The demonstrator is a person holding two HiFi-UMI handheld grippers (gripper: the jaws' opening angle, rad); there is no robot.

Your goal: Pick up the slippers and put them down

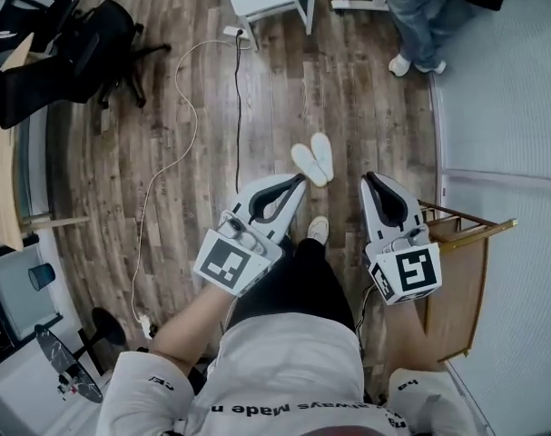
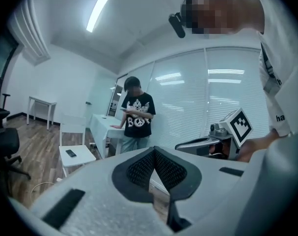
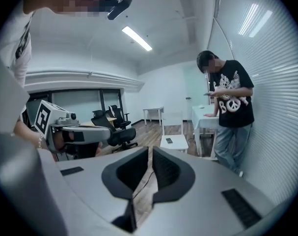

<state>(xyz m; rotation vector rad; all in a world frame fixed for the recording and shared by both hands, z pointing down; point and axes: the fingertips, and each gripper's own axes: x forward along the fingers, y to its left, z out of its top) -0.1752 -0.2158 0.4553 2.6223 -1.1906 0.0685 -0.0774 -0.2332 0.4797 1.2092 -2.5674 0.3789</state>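
Slippers (image 1: 313, 160), white, lie on the wood floor (image 1: 257, 98) in a V, long axes running away from the wearer (image 1: 293, 361), near ends touching; left tool (image 1: 300, 182) and right tool (image 1: 371, 180) are clenched empty.

Wood plank floor (image 1: 366, 98). White slippers (image 1: 313, 159) lie on it side by side, touching. White cable (image 1: 195, 130) and black chair (image 1: 93, 39) to their left.

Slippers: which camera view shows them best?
The head view: both white slippers lie side by side on the wooden floor, fully visible. The left and right gripper views look out across the room and show no slippers.
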